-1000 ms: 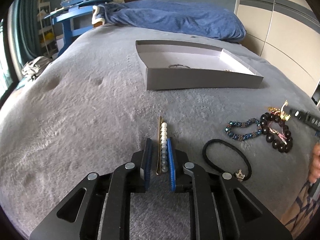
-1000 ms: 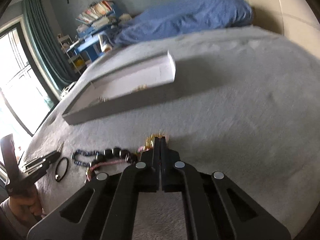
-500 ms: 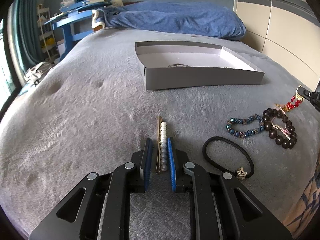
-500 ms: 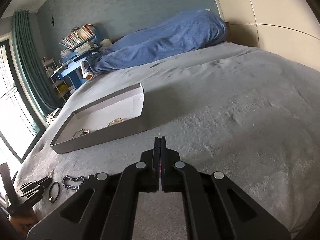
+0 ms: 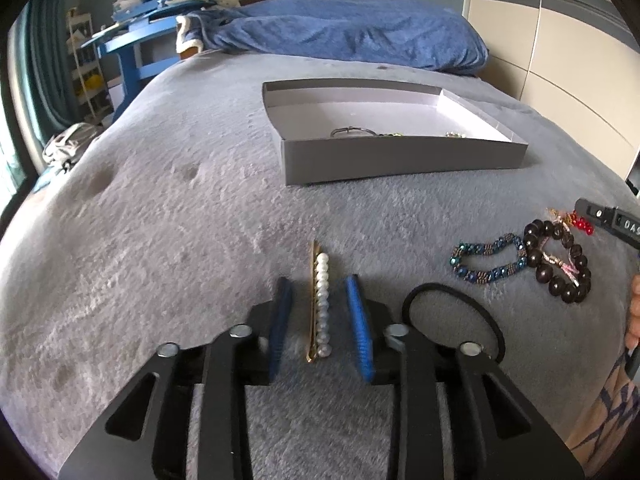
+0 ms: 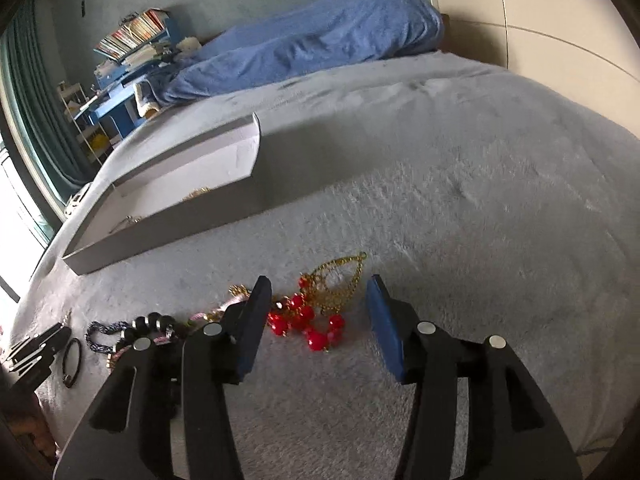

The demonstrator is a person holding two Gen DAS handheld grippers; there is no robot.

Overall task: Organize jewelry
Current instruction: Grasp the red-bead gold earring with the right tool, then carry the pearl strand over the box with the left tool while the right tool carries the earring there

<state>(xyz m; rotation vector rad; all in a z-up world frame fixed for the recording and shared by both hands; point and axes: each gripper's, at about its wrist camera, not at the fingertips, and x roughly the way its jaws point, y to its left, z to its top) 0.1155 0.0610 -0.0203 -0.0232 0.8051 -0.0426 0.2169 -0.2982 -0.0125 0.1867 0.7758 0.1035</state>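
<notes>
A grey plush bed (image 5: 160,208) carries everything here, with a rumpled blue duvet (image 5: 344,32) heaped at its twelve o'clock end and a blue desk (image 5: 132,40) stacked with books off at ten o'clock. A shallow grey box (image 5: 400,156) sits open toward twelve o'clock, a thin metal ring (image 5: 352,132) and a few small gold pieces lying inside it. Low over the bed, the left gripper (image 5: 320,292) has its blue-padded fingers spread, one on each side of a pearl hair clip (image 5: 320,300) that lies flat between them, touched by neither. A black hair tie (image 5: 452,316) lies just beside the right finger at three o'clock; further out at two o'clock a blue beaded bracelet (image 5: 488,260) touches a dark wooden bead bracelet (image 5: 560,260). The right gripper (image 6: 316,288) hangs low as well, tilted down toward the bed, its fingers wide apart around a gold filigree earring with red beads (image 6: 320,308), which rests on the bed between them; the left finger looks very close to the red beads, though I cannot tell whether it touches them. The dark beads crowd in at its nine o'clock side.
</notes>
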